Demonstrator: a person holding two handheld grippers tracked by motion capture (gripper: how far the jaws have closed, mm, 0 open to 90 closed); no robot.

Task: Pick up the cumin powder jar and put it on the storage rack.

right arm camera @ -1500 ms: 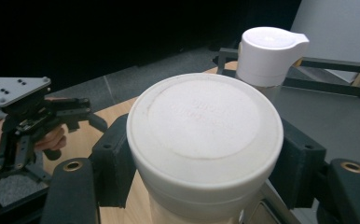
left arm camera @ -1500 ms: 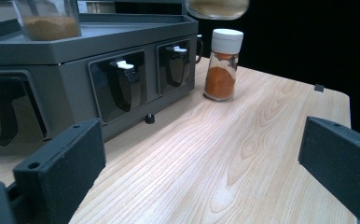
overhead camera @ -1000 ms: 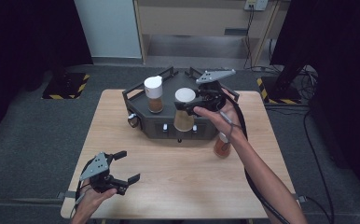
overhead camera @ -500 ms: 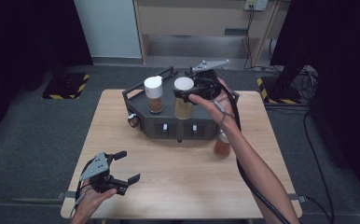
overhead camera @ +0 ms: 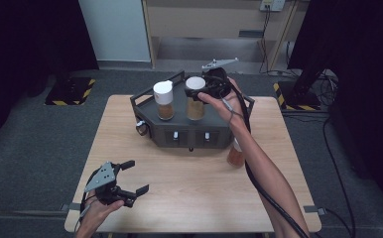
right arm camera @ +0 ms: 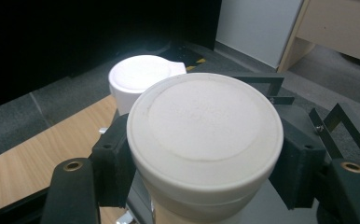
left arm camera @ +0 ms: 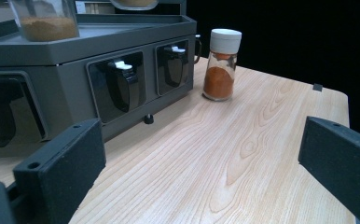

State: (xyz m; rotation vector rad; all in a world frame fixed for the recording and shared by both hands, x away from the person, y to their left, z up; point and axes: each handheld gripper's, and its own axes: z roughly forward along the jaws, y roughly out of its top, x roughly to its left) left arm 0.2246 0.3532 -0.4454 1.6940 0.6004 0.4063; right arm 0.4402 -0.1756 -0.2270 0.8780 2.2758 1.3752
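Observation:
A dark grey rack [overhead camera: 189, 134] stands at the back of the wooden table. On its top sits a white-lidded jar of brown powder [overhead camera: 163, 100]. Beside that jar, my right gripper [overhead camera: 202, 88] is shut on a second, wider white-lidded jar [overhead camera: 195, 99]. In the right gripper view, both jaws press the sides of that lid [right arm camera: 205, 126], with the first jar's lid [right arm camera: 141, 77] just behind. Whether the held jar rests on the rack I cannot tell. My left gripper [overhead camera: 137, 176] is open near the table's front left corner, holding nothing.
A small bottle of orange spice [overhead camera: 235, 154] with a white cap stands on the table at the rack's front right, partly behind the right forearm; it also appears in the left gripper view [left arm camera: 222, 65]. The rack front [left arm camera: 122, 79] has latched drawers.
My right gripper has carried the wide jar back and slightly up from the rack's front edge to beside the first jar. The left gripper has not moved.

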